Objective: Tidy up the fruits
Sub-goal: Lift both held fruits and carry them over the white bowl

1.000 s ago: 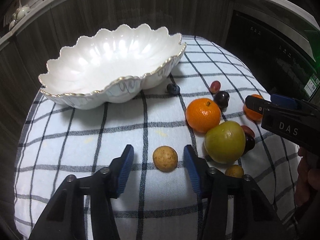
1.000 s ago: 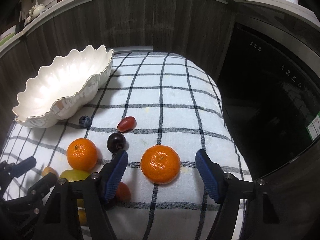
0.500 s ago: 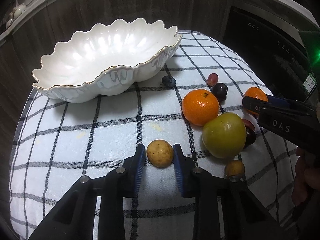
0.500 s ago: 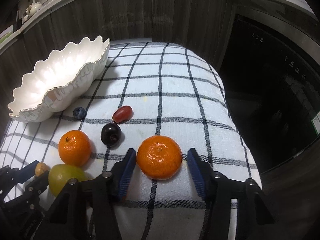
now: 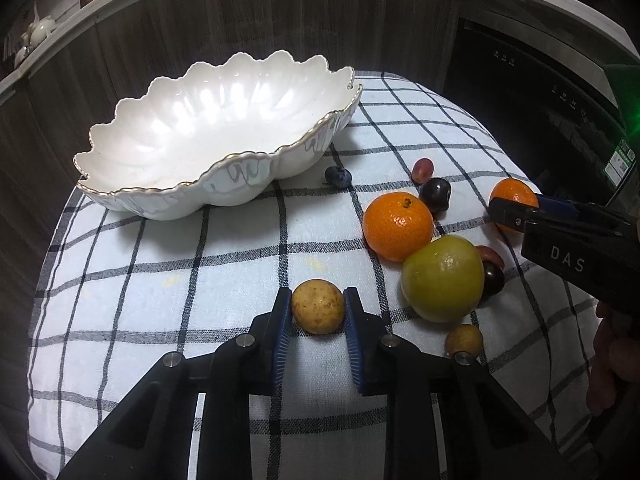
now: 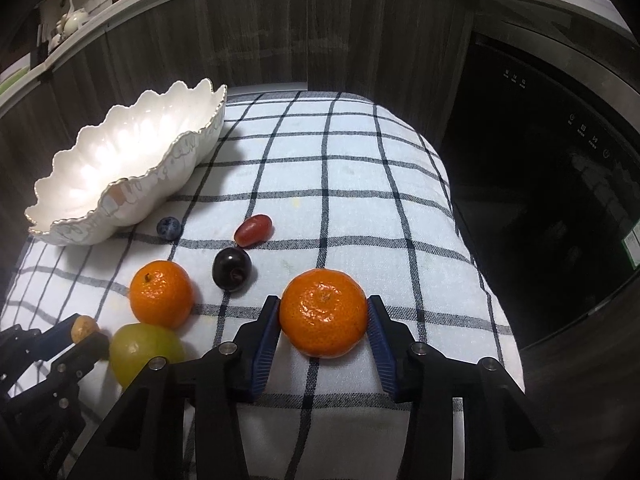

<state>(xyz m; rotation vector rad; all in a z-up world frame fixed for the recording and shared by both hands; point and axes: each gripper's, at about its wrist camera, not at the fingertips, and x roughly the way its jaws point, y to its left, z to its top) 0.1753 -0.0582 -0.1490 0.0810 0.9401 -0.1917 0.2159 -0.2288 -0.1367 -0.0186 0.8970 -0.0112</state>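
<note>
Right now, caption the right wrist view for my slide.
Right gripper closed on a mandarin on the checked cloth, empty white bowl nearby.

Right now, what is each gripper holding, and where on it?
Left gripper pinches the small tan fruit across its sides. Right gripper has just closed on a tangerine, likewise across its sides.

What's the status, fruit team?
Left gripper shut on tan fruit. Right gripper closing on orange. Bowl empty, path clear.
</note>
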